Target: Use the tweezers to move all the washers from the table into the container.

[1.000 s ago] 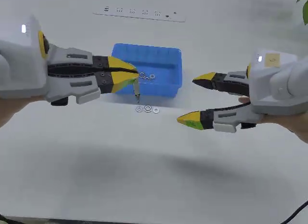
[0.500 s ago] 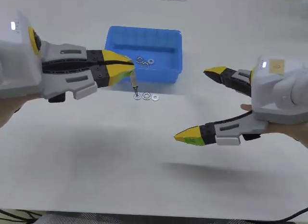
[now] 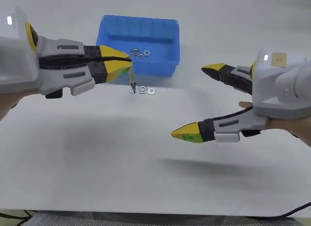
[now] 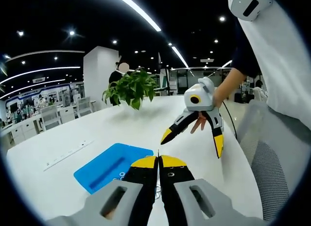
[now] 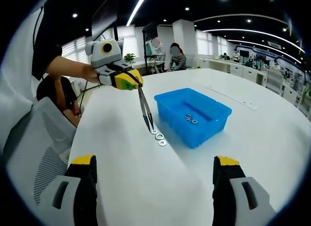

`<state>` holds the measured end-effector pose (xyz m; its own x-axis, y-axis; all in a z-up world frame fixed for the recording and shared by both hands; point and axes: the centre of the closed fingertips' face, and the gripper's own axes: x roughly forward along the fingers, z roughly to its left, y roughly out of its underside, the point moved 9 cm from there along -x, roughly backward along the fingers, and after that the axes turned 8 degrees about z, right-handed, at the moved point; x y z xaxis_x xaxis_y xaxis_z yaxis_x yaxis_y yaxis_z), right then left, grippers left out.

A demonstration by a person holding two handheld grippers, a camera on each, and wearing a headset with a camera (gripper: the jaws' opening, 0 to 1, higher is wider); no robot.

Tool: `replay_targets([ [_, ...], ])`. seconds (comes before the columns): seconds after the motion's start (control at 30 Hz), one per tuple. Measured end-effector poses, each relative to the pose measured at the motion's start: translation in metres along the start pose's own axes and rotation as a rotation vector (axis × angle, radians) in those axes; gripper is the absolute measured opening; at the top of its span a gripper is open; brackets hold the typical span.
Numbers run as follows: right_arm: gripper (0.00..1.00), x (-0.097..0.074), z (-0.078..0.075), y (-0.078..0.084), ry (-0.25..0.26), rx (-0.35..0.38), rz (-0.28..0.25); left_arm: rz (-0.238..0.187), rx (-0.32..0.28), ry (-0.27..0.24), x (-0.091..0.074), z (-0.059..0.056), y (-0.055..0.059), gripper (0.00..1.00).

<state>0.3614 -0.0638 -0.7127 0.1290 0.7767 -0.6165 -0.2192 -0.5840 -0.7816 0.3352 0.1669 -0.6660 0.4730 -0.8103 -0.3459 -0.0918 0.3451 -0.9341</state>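
This is a large open-plan office: long strip lights (image 4: 136,11) and small spotlights run across a dark ceiling, and rows of desks (image 5: 243,70) with chairs stretch away toward windows and glass partitions. The wide white table (image 5: 272,138) carries a power strip (image 4: 68,154) and a leafy potted plant (image 4: 130,88), a mesh-backed office chair (image 5: 43,153) stands beside it, and people (image 5: 176,56) sit at its far end
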Motion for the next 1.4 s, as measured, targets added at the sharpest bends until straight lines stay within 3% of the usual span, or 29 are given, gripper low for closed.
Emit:
replay_targets([
  [0.4,0.99,0.007,0.005,-0.005,-0.034,0.010,-0.007,-0.012,-0.006,0.008,-0.001,0.002,-0.001,0.04],
  [0.47,0.99,0.007,0.005,-0.005,-0.037,0.010,-0.004,0.009,0.004,0.015,0.002,0.001,0.001,0.04],
  [0.7,0.97,0.007,0.005,-0.007,-0.045,0.022,-0.012,0.014,0.008,0.023,0.004,0.001,-0.004,0.04],
  [1.0,0.78,0.035,0.017,-0.025,-0.127,-0.032,-0.011,0.056,0.027,0.044,0.002,-0.002,-0.008,0.04],
  [1.3,0.52,0.068,0.014,-0.052,-0.170,-0.091,-0.025,0.083,0.018,0.056,0.000,-0.001,-0.007,0.04],
  [1.4,0.38,0.077,0.013,-0.056,-0.160,-0.181,0.001,0.086,0.019,0.063,0.001,-0.002,-0.007,0.04],
])
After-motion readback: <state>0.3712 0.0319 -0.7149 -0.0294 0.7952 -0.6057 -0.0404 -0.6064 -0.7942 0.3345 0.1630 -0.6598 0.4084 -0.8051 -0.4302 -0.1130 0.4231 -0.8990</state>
